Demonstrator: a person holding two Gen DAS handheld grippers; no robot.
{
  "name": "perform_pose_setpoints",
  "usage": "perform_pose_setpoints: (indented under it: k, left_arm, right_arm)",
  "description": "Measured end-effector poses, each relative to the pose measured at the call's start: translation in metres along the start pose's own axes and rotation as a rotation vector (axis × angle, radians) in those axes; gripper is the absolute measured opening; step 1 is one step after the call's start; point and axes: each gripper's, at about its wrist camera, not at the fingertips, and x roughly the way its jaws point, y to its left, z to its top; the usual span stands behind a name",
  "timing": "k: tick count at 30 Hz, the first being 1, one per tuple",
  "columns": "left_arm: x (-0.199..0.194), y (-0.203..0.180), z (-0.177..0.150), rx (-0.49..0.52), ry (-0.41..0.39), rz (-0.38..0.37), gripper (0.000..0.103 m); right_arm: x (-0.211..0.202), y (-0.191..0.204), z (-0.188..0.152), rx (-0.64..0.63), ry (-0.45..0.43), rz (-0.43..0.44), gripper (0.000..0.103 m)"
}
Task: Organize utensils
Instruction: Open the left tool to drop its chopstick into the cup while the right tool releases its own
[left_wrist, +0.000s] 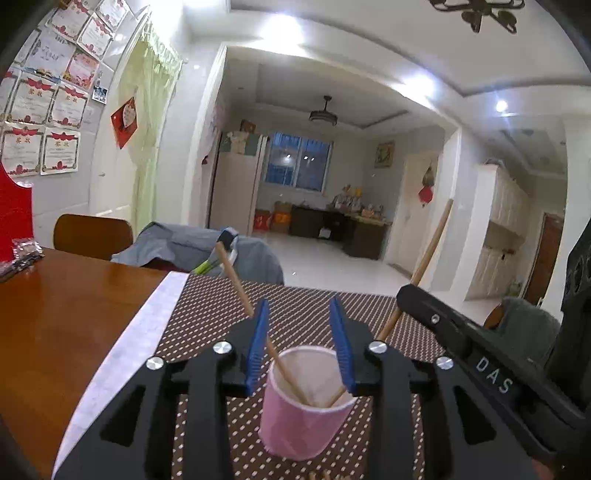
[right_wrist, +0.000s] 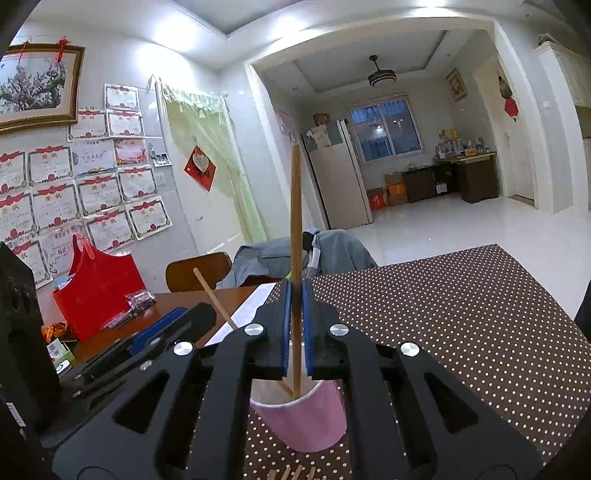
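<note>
A pink paper cup (left_wrist: 303, 417) stands on the dotted placemat (left_wrist: 207, 317), just below my left gripper (left_wrist: 299, 302). That gripper is open, its blue pads apart and pressing on nothing. One wooden chopstick (left_wrist: 236, 277) leans out of the cup to the left, past the left pad. My right gripper (right_wrist: 295, 284) is shut on a second chopstick (right_wrist: 295, 203), held nearly upright with its lower end inside the cup (right_wrist: 306, 421). In the left wrist view this second chopstick (left_wrist: 432, 251) rises from the right gripper (left_wrist: 400, 295) at the right. In the right wrist view the left gripper (right_wrist: 166, 325) sits close on the left.
The placemat (right_wrist: 461, 314) covers the near part of a wooden table (left_wrist: 66, 314). A red bag (right_wrist: 96, 288) and small packets (right_wrist: 138, 299) stand at the table's far left. A chair draped with grey clothing (left_wrist: 192, 247) is behind the table. Several loose chopsticks (right_wrist: 291, 472) lie at the bottom edge.
</note>
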Motion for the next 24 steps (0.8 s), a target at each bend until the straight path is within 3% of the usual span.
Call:
perform_pose_setpoints:
  k: [9,11,13,24]
  left_arm:
    - [-0.016,-0.001,-0.002,0.027,0.046,0.030,0.046]
    - [-0.020,-0.001,-0.003,0.032,0.051,0.032,0.047]
    - [-0.026,0.000,-0.004,0.031,0.060,0.035,0.048]
    - [-0.057,0.000,-0.019,0.027,0.100,0.042,0.050]
  right_arm:
    - [0.001,0.004,-0.006,0.002,0.065,-0.028,0.009]
    - [-0.001,0.005,-0.008,-0.001,0.073,-0.040,0.016]
    - [-0.005,0.005,-0.008,-0.001,0.072,-0.054,0.034]
    - [-0.043,0.005,-0.015,0.004,0.075,-0.078,0.040]
